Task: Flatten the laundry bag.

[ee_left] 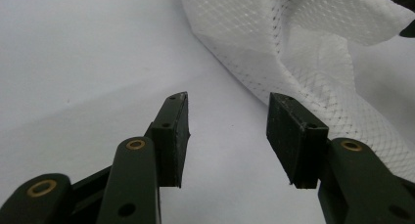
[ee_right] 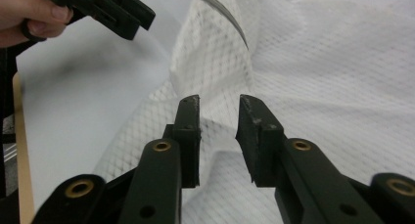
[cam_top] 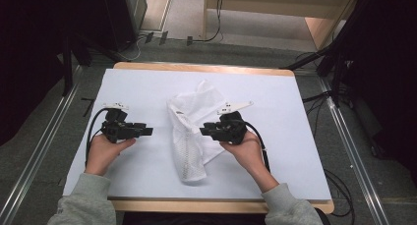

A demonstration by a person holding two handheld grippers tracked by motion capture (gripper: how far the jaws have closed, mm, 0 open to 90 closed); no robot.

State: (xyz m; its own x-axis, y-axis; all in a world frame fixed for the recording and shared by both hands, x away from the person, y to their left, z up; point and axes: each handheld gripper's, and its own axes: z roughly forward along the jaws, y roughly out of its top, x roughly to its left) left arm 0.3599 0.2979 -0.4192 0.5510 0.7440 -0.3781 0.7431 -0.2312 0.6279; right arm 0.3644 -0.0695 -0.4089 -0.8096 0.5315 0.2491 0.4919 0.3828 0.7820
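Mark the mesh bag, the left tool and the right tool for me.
mesh bag (cam_top: 189, 151): high view, on its lower half.
left tool (ee_left: 227, 123): left gripper view, midway between its fingertips, jaws apart.
right tool (ee_right: 220, 131): right gripper view, midway between its fingertips, over the mesh.

L gripper (cam_top: 147, 131) jaws apart, R gripper (cam_top: 203, 131) jaws gapped, seemingly empty
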